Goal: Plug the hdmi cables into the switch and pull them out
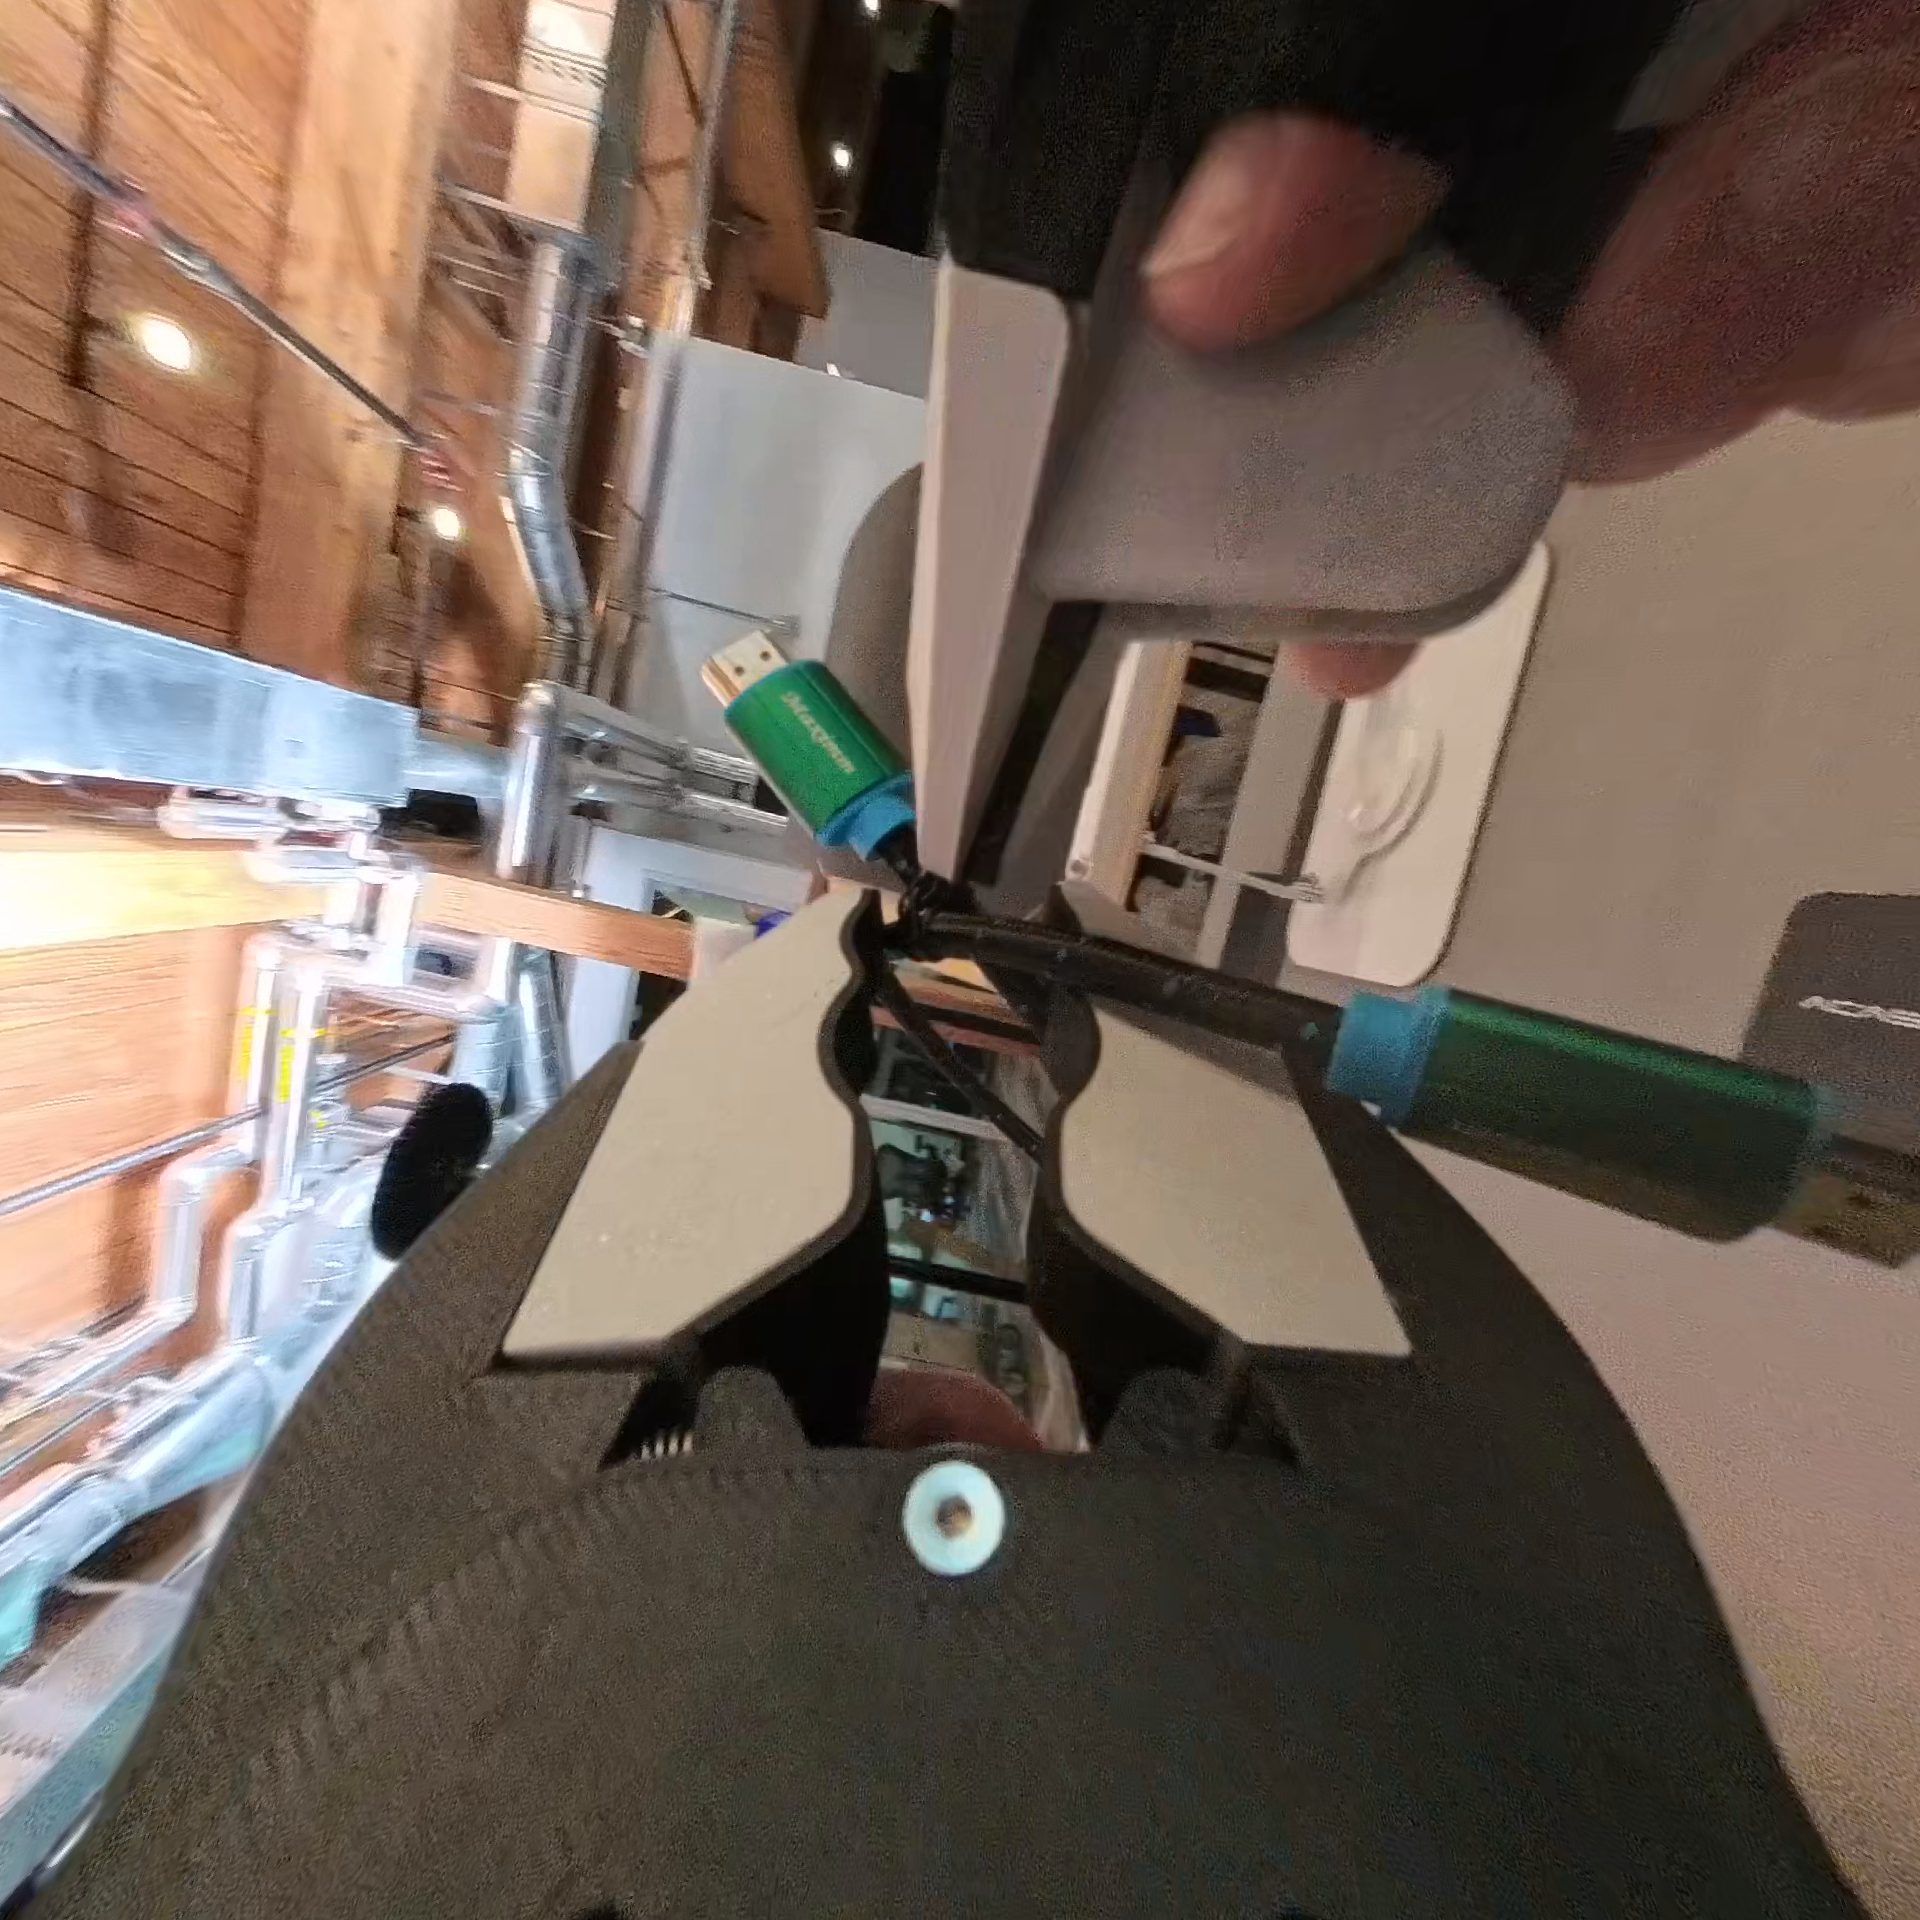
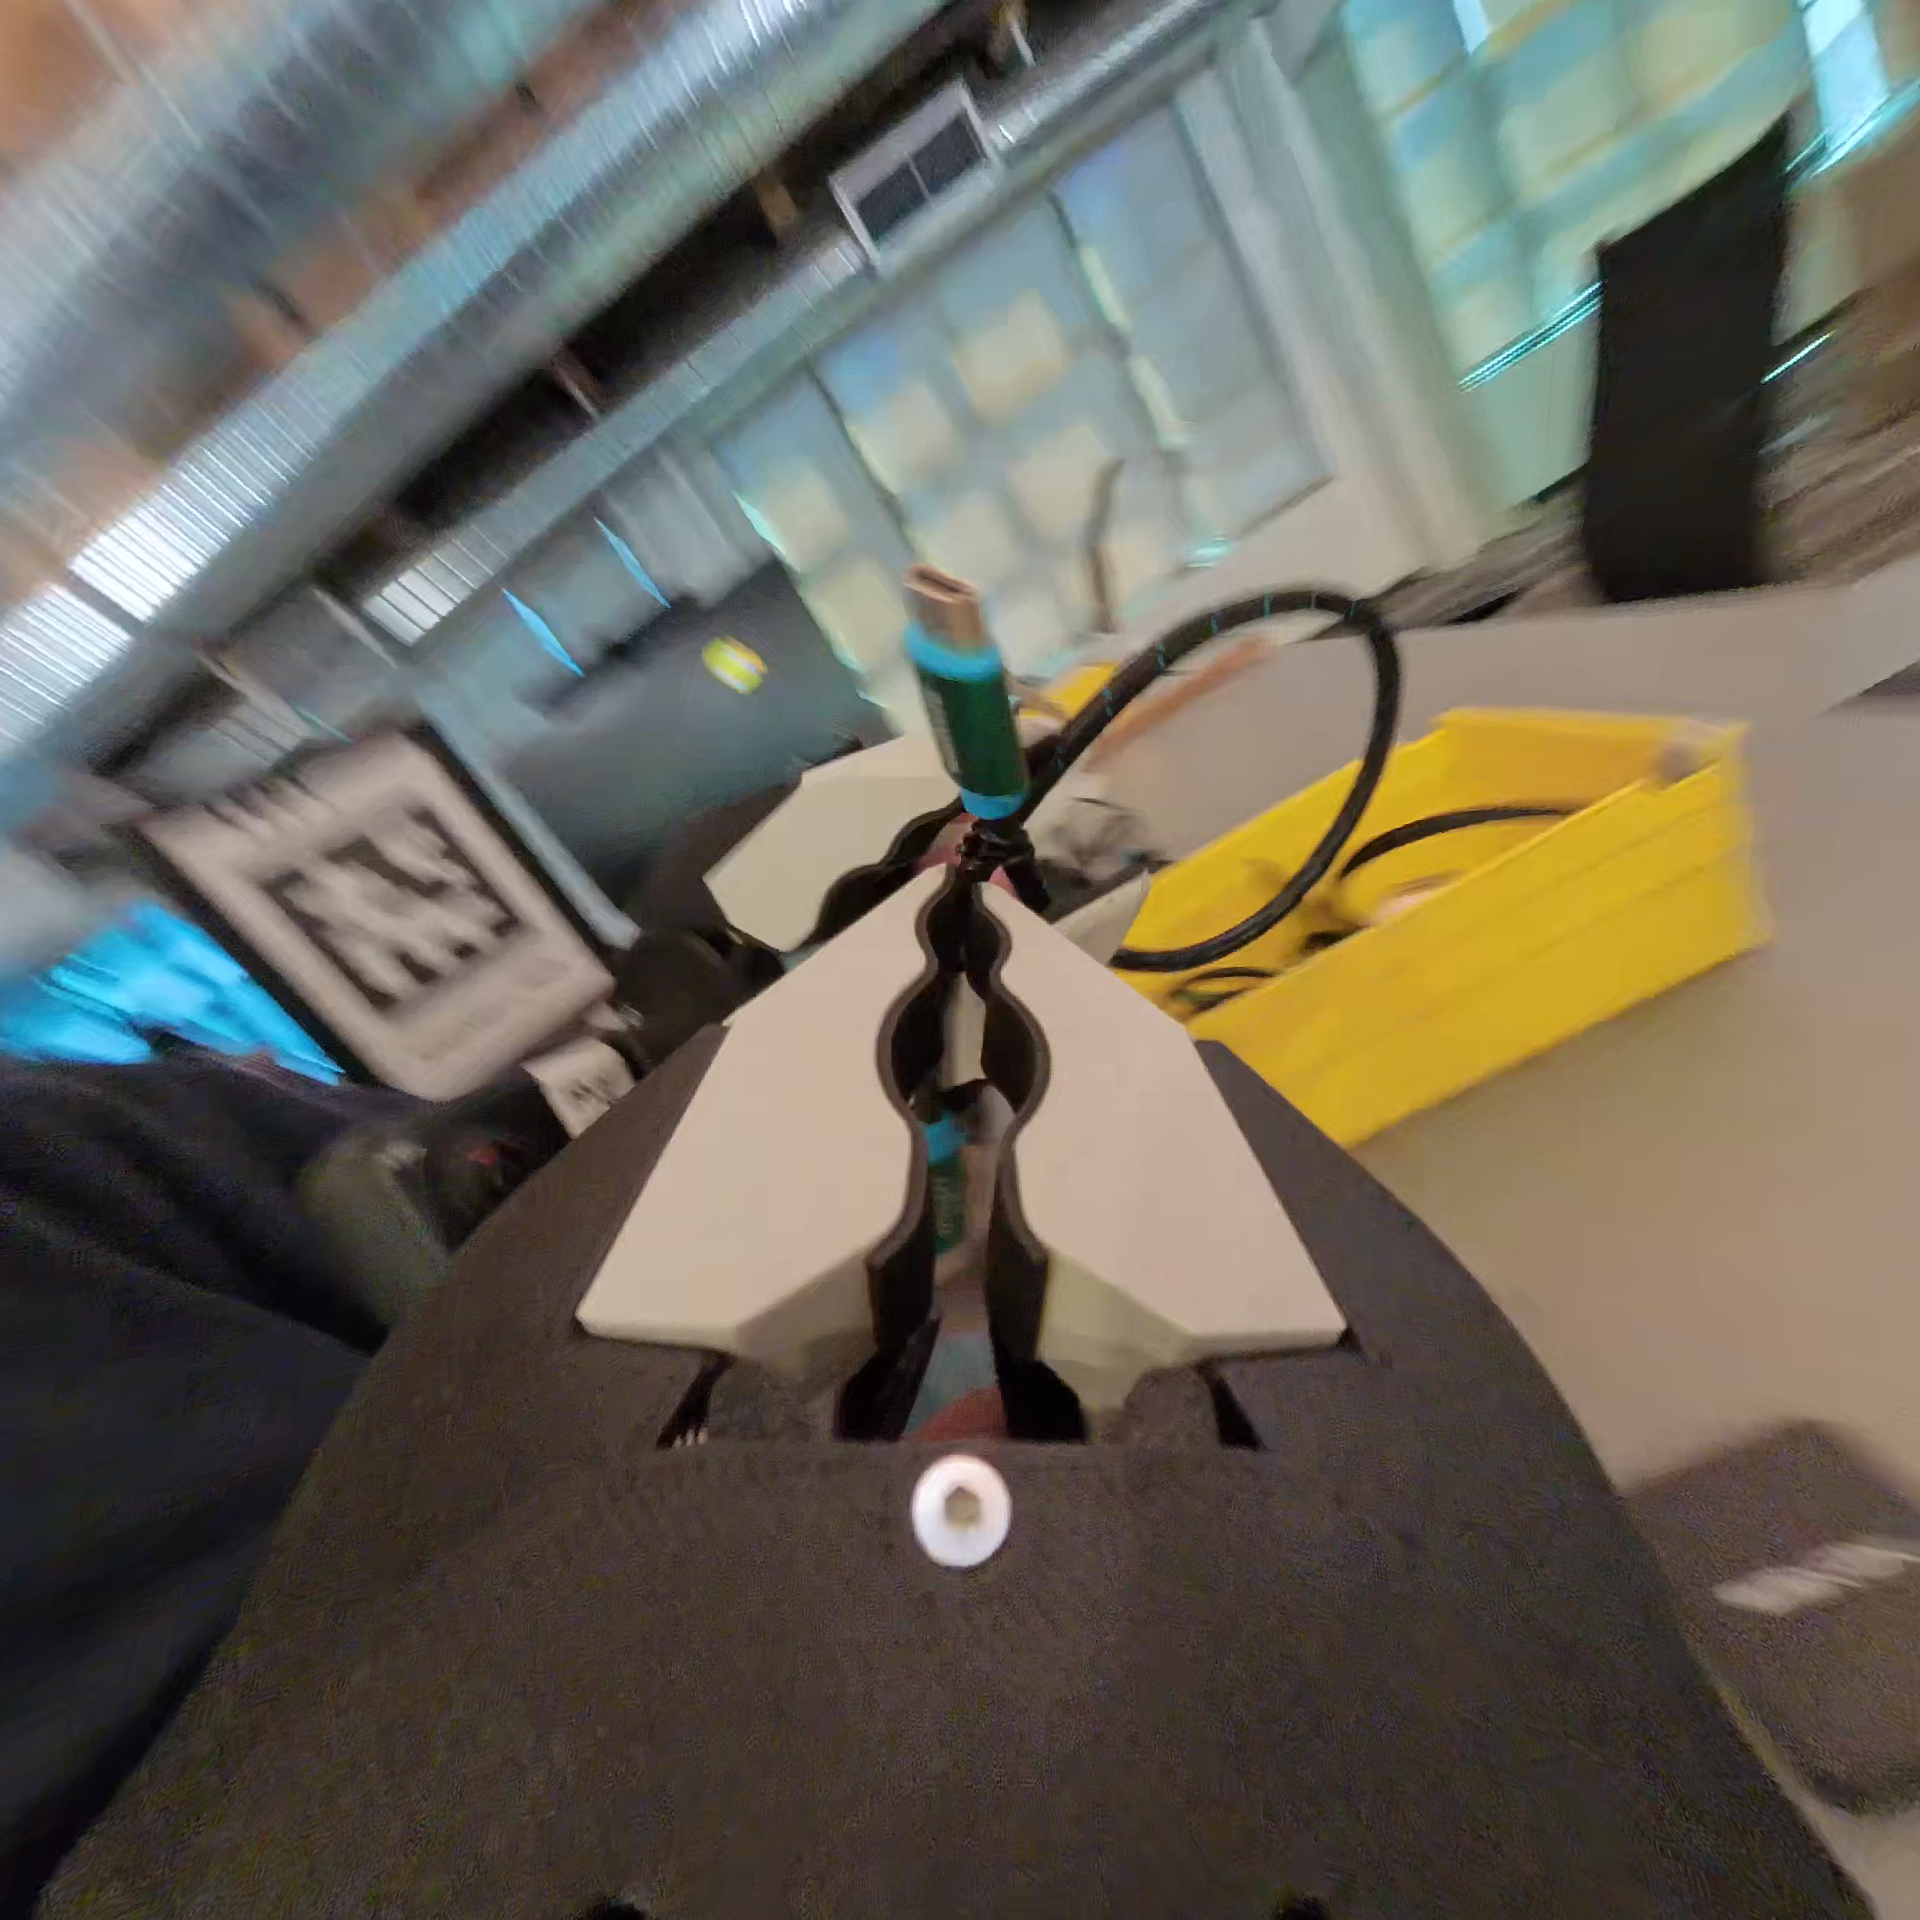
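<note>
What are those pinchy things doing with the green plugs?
A person is holding two hand grippers, and both are pinching the black cable where it bunches up just behind a green plug. The left gripper and the right gripper meet at nearly the same spot. One green plug sticks up in the air, and another green plug points toward the dark switch box. Neither one is plugged in. A yellow bin sits on the table.
</note>
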A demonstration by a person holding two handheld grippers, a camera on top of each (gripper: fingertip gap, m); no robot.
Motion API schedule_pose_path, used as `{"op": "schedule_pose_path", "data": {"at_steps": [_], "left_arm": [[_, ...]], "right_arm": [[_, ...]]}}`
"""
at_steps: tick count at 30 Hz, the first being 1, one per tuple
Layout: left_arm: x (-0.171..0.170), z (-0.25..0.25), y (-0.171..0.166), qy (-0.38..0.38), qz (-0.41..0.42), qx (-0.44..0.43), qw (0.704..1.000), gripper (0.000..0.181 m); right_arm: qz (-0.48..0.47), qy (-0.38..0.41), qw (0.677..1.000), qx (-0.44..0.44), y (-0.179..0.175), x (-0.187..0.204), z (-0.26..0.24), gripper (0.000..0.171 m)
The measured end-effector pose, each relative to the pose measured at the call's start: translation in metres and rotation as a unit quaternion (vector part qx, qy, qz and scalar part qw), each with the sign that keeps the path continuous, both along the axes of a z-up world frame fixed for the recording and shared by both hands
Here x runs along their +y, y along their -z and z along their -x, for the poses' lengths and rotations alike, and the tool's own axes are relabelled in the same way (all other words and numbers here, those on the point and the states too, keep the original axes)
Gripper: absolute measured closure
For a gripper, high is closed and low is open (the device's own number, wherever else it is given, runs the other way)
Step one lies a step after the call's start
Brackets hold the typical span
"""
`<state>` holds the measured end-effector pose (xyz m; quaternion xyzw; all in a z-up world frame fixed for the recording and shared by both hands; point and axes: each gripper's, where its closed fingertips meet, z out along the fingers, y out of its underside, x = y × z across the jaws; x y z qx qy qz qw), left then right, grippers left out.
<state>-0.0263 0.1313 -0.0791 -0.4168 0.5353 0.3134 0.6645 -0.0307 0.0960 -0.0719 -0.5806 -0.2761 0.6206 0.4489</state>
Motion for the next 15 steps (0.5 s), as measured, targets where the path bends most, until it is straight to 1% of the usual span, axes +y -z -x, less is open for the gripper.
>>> {"op": "schedule_pose_path", "data": {"at_steps": [1,2,3,4,5,6,7,8,10,11,12,13,15], "left_arm": [[0.0,0.001,-0.003,-0.003,-0.016,-0.001,1.0,0.153],[0.002,0.003,-0.001,-0.007,-0.02,0.004,1.0,0.154],[0.004,0.005,0.003,-0.008,-0.02,0.008,1.0,0.154],[0.005,0.007,0.005,-0.007,-0.013,0.005,1.0,0.154],[0.007,0.009,0.009,-0.008,0.007,0.0,1.0,0.154],[0.008,0.011,0.012,-0.01,0.03,-0.005,0.999,0.154],[0.009,0.011,0.013,-0.005,0.046,-0.009,0.999,0.154],[0.008,0.01,0.018,0.007,0.073,-0.001,0.997,0.154],[0.005,0.006,0.029,0.03,0.137,0.013,0.99,0.154],[0.004,0.005,0.03,0.035,0.152,0.012,0.988,0.154],[0.002,0.005,0.034,0.04,0.175,0.017,0.984,0.154],[0.0,0.005,0.036,0.044,0.19,0.021,0.981,0.154],[-0.004,0.005,0.038,0.05,0.211,0.033,0.976,0.154]], "right_arm": [[0.055,-0.031,0.997,0.041,0.0,0.0,0.001,0.171],[0.063,-0.03,0.997,0.045,0.003,0.001,0.004,0.171],[0.04,-0.01,0.999,0.027,0.006,0.002,0.006,0.171],[-0.009,0.019,1.0,-0.008,0.009,0.004,0.008,0.171],[-0.084,0.057,0.993,-0.059,0.013,0.006,0.009,0.169],[-0.171,0.1,0.974,-0.112,0.015,0.008,0.007,0.162],[-0.26,0.136,0.942,-0.164,0.015,0.008,0.004,0.152],[-0.34,0.161,0.901,-0.216,0.017,0.007,0.002,0.143],[-0.451,0.186,0.821,-0.297,0.023,0.006,-0.002,0.134],[-0.494,0.187,0.786,-0.32,0.026,0.004,-0.003,0.135],[-0.534,0.19,0.751,-0.338,0.027,0.002,-0.005,0.141],[-0.57,0.195,0.716,-0.354,0.028,0.001,-0.007,0.143],[-0.626,0.194,0.65,-0.383,0.032,-0.002,-0.009,0.148]]}}
